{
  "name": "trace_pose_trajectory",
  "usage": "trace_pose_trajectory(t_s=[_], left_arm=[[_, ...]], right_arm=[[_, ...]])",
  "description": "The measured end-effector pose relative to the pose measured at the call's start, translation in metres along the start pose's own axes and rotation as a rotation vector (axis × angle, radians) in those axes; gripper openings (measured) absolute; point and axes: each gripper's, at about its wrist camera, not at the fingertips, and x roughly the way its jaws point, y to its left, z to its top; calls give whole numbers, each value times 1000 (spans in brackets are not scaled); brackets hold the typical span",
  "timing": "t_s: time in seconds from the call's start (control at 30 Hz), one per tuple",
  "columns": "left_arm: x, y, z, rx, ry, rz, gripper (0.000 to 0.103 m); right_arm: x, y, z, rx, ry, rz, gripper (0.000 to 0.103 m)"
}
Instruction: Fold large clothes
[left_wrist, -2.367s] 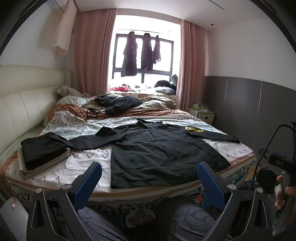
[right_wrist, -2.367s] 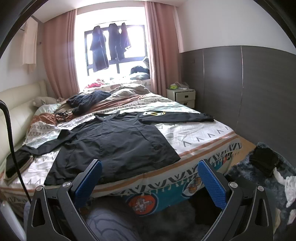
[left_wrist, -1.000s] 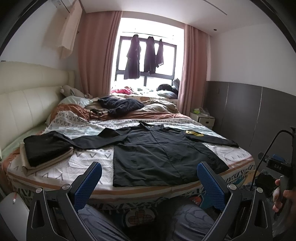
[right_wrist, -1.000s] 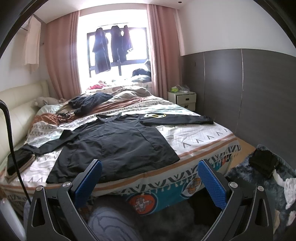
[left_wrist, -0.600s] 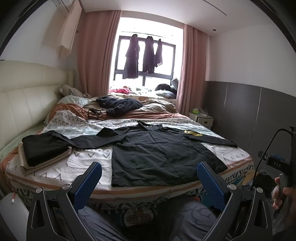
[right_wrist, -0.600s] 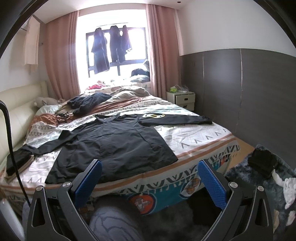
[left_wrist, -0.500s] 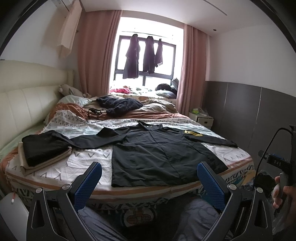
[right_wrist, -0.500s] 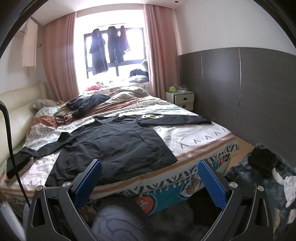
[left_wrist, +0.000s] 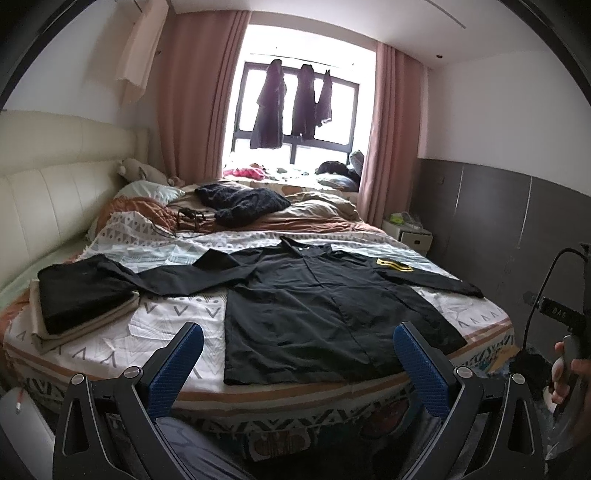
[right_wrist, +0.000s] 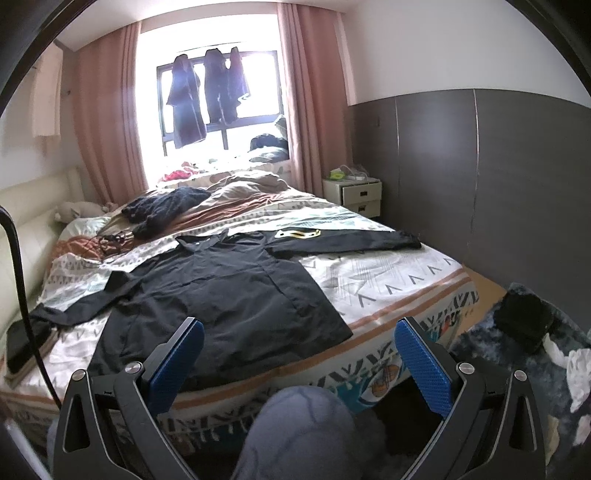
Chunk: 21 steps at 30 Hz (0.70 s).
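A large black long-sleeved shirt (left_wrist: 317, 306) lies spread flat on the bed (left_wrist: 177, 321), sleeves stretched out to both sides, a yellow patch (left_wrist: 393, 264) on one sleeve. It also shows in the right wrist view (right_wrist: 221, 295). My left gripper (left_wrist: 299, 354) is open and empty, held in front of the bed's near edge, short of the shirt's hem. My right gripper (right_wrist: 299, 354) is open and empty, also off the bed's near edge, in front of the hem.
A folded black garment on beige cloth (left_wrist: 81, 295) lies at the bed's left. A dark knit (left_wrist: 240, 201) and rumpled bedding lie at the far end. A white nightstand (right_wrist: 360, 195) stands by the grey wall. Dark things (right_wrist: 524, 317) lie on the rug.
Both views have shifted slightly; the grippers have drifted a little before the bed. Both stay open and empty. The shirt has not moved.
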Motion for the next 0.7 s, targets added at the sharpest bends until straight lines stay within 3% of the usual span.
trace_pose_trajectory(t_s=[0.43,0.7], left_arm=[[96,23,22,13,105,78,103],[154,47,35,-38,176,107,103]], right_arm=[[85,15,22,11,68,26,103],[151,40,35,11,148,84,103]])
